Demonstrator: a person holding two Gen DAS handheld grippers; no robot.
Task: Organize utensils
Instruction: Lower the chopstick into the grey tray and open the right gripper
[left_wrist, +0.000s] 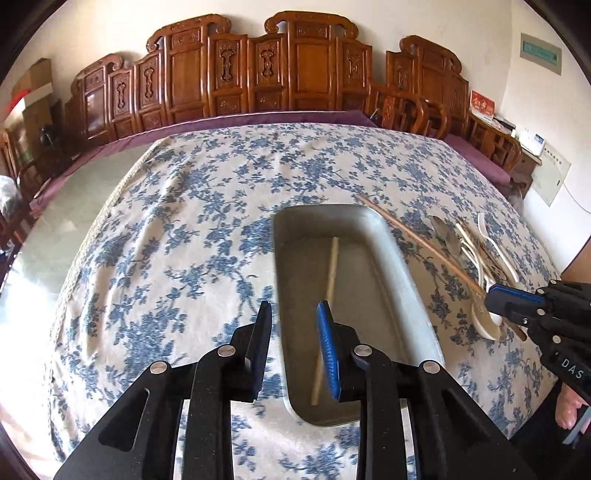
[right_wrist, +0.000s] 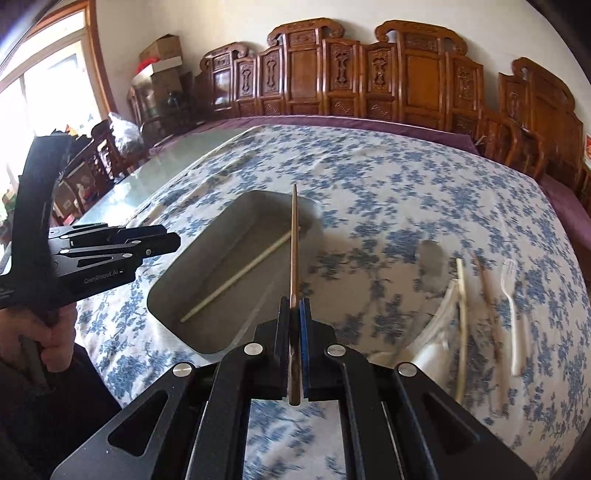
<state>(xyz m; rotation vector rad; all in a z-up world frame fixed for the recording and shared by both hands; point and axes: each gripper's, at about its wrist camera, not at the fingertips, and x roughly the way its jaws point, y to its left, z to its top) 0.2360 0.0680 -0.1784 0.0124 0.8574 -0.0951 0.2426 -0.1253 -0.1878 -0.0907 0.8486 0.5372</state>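
Observation:
A grey metal tray (left_wrist: 391, 266) (right_wrist: 207, 258) lies on the floral tablecloth with one pale chopstick (left_wrist: 327, 295) (right_wrist: 236, 278) inside it. My left gripper (left_wrist: 293, 314) (right_wrist: 173, 242) is open and empty, low over the tray's near left edge. My right gripper (right_wrist: 295, 302) (left_wrist: 493, 301) is shut on a brown chopstick (right_wrist: 294, 240) (left_wrist: 417, 236), which points out over the tray's rim. To the right lies a pile of utensils: a metal spoon (right_wrist: 430, 258), a white fork (right_wrist: 511, 291), a white spoon (left_wrist: 487, 323) and more chopsticks (right_wrist: 460, 295).
The blue floral tablecloth (left_wrist: 184, 221) covers a glass table. Carved wooden chairs (left_wrist: 258, 74) line the far side. A purple cloth edge (right_wrist: 369, 120) runs along the back. A person's hand (right_wrist: 55, 336) holds the left gripper's handle.

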